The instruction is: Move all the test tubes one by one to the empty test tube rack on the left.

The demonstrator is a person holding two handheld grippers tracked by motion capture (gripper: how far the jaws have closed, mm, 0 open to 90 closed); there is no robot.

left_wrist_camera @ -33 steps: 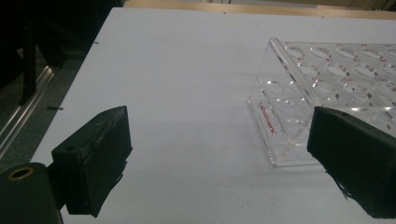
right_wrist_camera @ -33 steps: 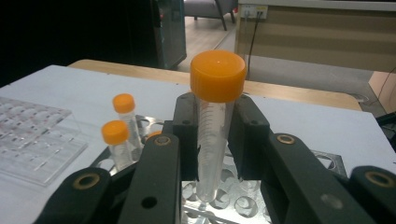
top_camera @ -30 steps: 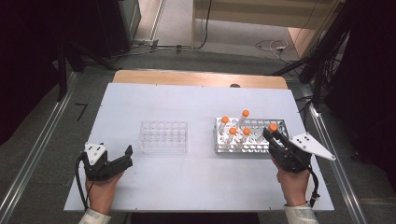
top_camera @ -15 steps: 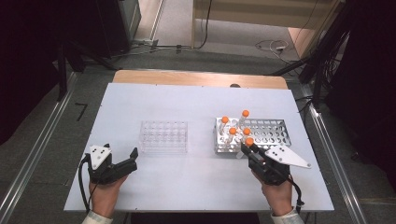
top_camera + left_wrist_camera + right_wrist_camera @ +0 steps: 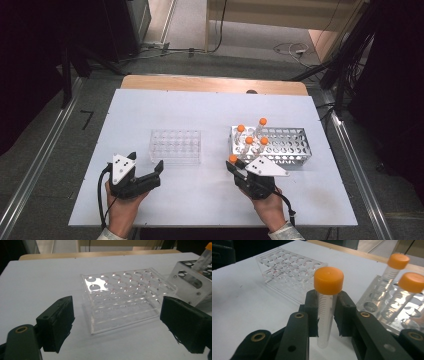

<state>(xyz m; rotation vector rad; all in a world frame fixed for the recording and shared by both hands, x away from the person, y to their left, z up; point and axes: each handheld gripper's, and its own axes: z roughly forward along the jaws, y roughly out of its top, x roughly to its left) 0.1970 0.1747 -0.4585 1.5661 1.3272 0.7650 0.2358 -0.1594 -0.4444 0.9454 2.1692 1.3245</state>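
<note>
One tube [image 5: 325,307] clamped in the right tongs [image 5: 239,170], just off the metal rack's [image 5: 295,150] 7 o'clock corner.
Held below its orange cap and upright, it looks ready to drop into a hole, likely in the clear rack [image 5: 176,146] at 9 o'clock. Four capped tubes stand in the metal rack. Left tongs [image 5: 152,175] gape apart, empty, low over the desk [image 5: 200,110], pointed at the clear rack, perhaps to steady it.
</note>
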